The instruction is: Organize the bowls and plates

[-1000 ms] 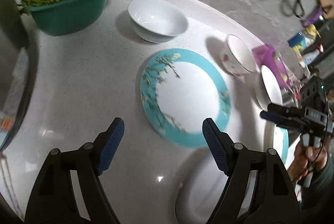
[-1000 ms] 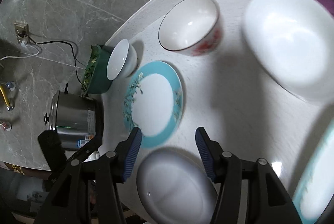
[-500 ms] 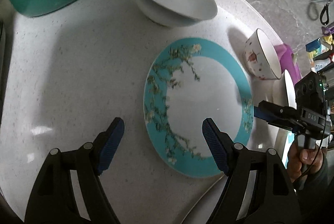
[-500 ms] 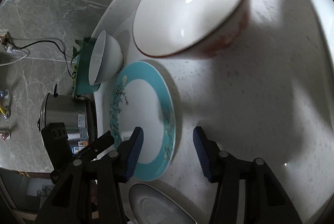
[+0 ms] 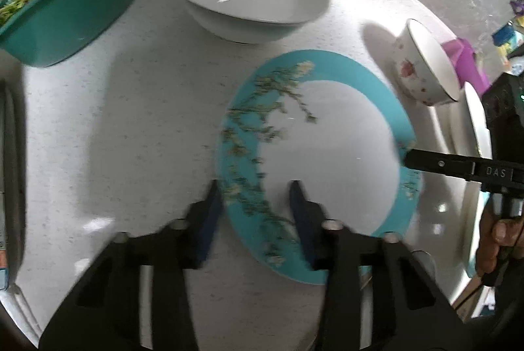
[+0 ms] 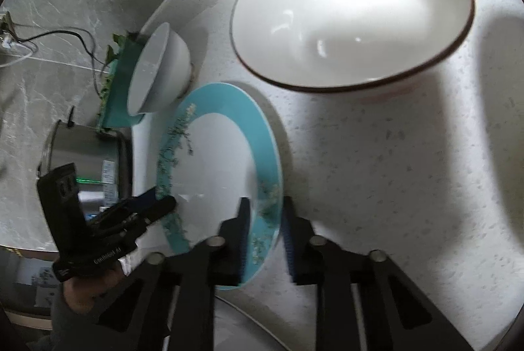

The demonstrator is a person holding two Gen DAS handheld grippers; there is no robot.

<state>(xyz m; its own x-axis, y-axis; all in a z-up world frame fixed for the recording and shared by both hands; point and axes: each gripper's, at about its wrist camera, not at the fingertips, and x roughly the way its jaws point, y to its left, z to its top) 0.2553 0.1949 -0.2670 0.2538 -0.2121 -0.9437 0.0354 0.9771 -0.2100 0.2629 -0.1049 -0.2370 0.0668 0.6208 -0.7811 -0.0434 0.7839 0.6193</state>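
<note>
A teal-rimmed plate with a blossom pattern (image 5: 327, 148) lies on the white round table (image 5: 114, 121). My left gripper (image 5: 255, 203) straddles its near-left rim, jaws partly closed around the edge. My right gripper (image 6: 263, 220) straddles the opposite rim (image 6: 265, 180), jaws narrowed around it. It also shows at the plate's right edge in the left wrist view (image 5: 425, 162). A white bowl (image 5: 249, 4) sits behind the plate. A red-flowered bowl (image 5: 425, 72) stands to its right and looms large in the right wrist view (image 6: 353, 10).
A teal basin of green leaves (image 5: 55, 7) stands at the far left. Another white dish (image 5: 478, 128) lies past the flowered bowl. A steel cooker (image 6: 85, 151) stands beside the table. A purple item (image 5: 468, 59) sits at the right edge.
Both grippers moved in onto the teal plate and their jaws narrowed around opposite rims. The plate and flowered bowl now appear much closer.
</note>
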